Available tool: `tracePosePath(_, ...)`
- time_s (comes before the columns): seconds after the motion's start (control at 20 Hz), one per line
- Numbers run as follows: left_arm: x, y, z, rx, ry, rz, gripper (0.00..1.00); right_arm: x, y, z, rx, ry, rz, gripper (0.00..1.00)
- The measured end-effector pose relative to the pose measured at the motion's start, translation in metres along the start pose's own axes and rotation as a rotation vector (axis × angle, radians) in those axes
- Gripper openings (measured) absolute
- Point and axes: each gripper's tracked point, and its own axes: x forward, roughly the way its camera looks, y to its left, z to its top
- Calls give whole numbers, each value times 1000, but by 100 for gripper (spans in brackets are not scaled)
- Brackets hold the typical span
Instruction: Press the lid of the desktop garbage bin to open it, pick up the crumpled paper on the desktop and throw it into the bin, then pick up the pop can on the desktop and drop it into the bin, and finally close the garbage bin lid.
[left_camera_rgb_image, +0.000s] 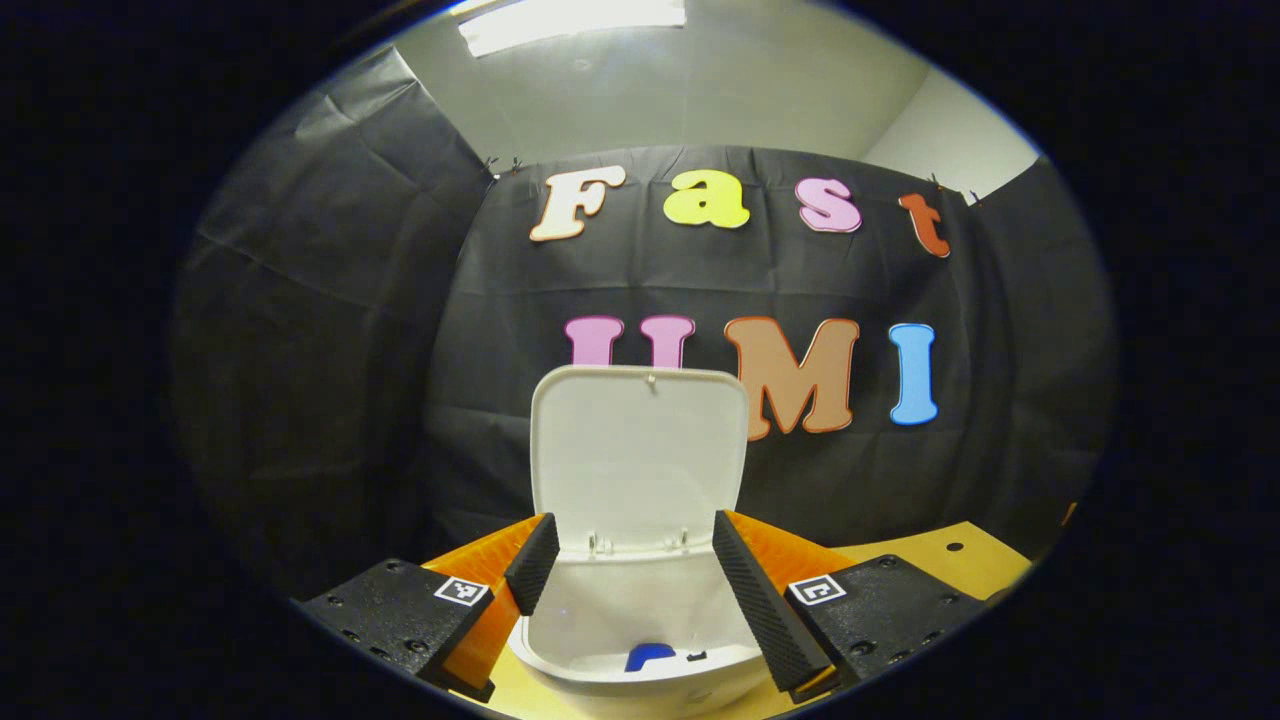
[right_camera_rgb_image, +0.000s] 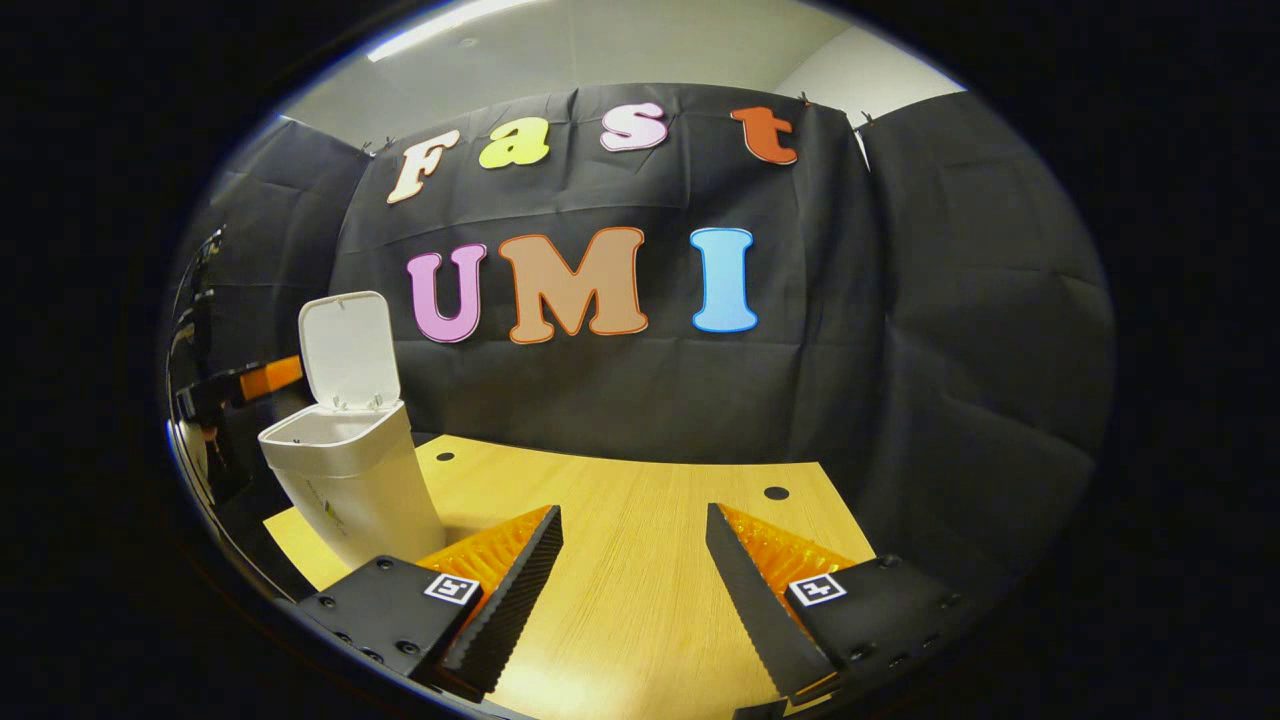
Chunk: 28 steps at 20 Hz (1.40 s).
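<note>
The white desktop bin (left_camera_rgb_image: 640, 672) stands right below my left gripper (left_camera_rgb_image: 632, 520), its lid (left_camera_rgb_image: 640, 455) swung upright at the back. My left gripper is open over the bin's mouth with nothing between its fingers. Something blue (left_camera_rgb_image: 650, 655) lies at the bottom inside the bin; I cannot tell what it is. In the right gripper view the bin (right_camera_rgb_image: 350, 485) stands at the table's left end with its lid (right_camera_rgb_image: 348, 350) up. My right gripper (right_camera_rgb_image: 633, 510) hangs open and empty over the bare wooden table (right_camera_rgb_image: 640, 570), well to the right of the bin.
The left gripper's body (right_camera_rgb_image: 250, 380) shows beyond the bin at the far left. The tabletop has small round holes (right_camera_rgb_image: 777, 493) near its back edge. Black cloth walls close off the back and both sides.
</note>
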Motion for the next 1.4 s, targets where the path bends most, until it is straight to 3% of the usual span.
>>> tracePosePath(0.25, 51, 20, 72, 30, -68, 21, 93, 2, 13, -7, 5, 14, 17, 92)
tracePosePath(0.3, 64, 21, 80, 41, -68, 20, 92, 3, 15, -9, 6, 20, 14, 96)
tracePosePath(0.5, 116, 13, 88, 62, -13, -9, 93, 2, 21, -19, 16, 36, 10, 92)
tracePosePath(0.55, 126, 11, 88, 56, 0, -14, 93, 2, 22, -21, 20, 40, 9, 96)
tracePosePath(0.75, 160, 6, 80, 45, 48, -9, 92, 0, 17, -32, 30, 60, -11, 96)
tracePosePath(0.85, 166, 8, 70, 43, 81, 1, 92, -4, 10, -37, 38, 68, -25, 100)
tracePosePath(0.9, 169, 9, 64, 37, 97, 9, 92, -4, 8, -38, 43, 73, -32, 96)
tracePosePath(1.05, 168, 11, 59, 25, 110, 21, 94, -7, -1, -40, 57, 82, -47, 96)
tracePosePath(1.4, 115, -5, 54, 24, 106, -13, 93, -11, -10, -32, 56, 66, -39, 96)
